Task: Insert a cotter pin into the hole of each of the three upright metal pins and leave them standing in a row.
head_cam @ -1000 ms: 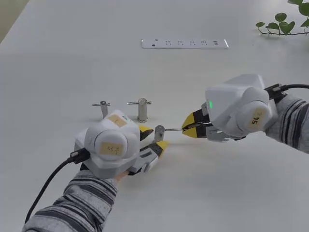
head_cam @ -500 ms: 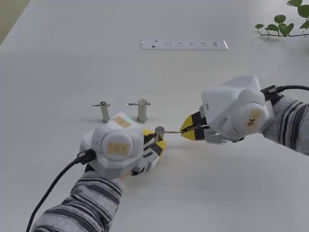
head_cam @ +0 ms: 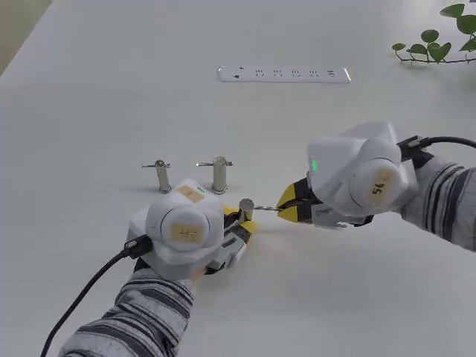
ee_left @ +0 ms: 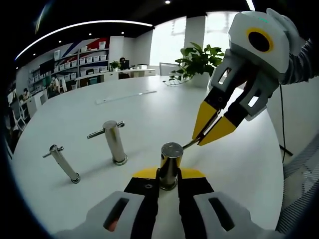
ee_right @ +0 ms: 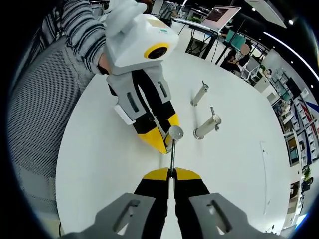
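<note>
Three upright metal pins stand on the white table. The far-left pin (head_cam: 162,175) and the middle pin (head_cam: 219,172) each carry a cotter pin through the top. My left gripper (head_cam: 239,216) is shut on the third metal pin (head_cam: 245,208), holding it upright near its base (ee_left: 169,167). My right gripper (head_cam: 287,206) is shut on a thin cotter pin (head_cam: 265,207), whose tip meets the top of that third metal pin (ee_right: 175,133). In the left gripper view the cotter pin (ee_left: 189,144) touches the pin's side just below its cap.
A white power strip (head_cam: 284,74) lies at the far side of the table. Green plant leaves (head_cam: 431,42) reach in at the back right. A black cable (head_cam: 82,291) trails from my left gripper toward the near edge.
My right gripper has moved slightly left, bringing the cotter pin's tip up to the third metal pin. The left gripper keeps its hold.
</note>
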A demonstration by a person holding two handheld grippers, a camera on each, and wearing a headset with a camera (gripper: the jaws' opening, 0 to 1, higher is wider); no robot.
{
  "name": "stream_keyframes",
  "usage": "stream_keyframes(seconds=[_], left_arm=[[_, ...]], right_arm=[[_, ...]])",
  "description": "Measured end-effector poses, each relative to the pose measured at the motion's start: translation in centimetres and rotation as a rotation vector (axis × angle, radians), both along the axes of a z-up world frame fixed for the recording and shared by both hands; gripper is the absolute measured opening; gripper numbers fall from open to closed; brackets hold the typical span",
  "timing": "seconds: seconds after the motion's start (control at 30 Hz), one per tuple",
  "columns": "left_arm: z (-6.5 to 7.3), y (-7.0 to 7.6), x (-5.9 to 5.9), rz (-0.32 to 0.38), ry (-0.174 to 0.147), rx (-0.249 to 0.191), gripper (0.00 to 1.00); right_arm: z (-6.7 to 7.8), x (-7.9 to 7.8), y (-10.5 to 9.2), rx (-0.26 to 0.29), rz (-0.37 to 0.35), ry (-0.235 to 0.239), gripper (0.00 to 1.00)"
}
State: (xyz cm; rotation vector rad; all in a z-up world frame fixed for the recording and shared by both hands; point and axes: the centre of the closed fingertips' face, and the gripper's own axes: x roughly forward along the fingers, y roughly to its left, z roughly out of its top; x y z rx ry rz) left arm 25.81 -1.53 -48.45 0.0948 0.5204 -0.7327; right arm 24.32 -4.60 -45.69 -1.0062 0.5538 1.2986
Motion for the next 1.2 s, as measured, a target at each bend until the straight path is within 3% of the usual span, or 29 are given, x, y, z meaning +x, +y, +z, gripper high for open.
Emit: stream_keyframes(seconds=[0.13,0.2,0.53,0.87,1.2], left_arm=[[0.0,0.1,0.0,0.017,0.002,-0.013,0.10],[0.0,0.1,0.0,0.017,0.001,-0.017,0.10],[-0.2,0.0,0.1,0.025,-0.007,-0.004,0.10],[-0.3,-0.1,0.0,0.052,-0.008,-0.006,0.10],[-0.4,0.0,0.0,0.089,0.006,-0.034,0.10]], right_arm=[[0.4,0.2,0.2,-0.005,0.038,-0.041,0.00],[0.3,-0.1,0.3,-0.002,0.029,-0.017,0.00],[0.5,-0.4,0.7,0.030,0.018,-0.005,0.00],[0.3,-0.3,1.3,0.022,0.025,-0.025,0.00],[0.2,-0.2,2.0,0.025,0.040,-0.040,0.00]])
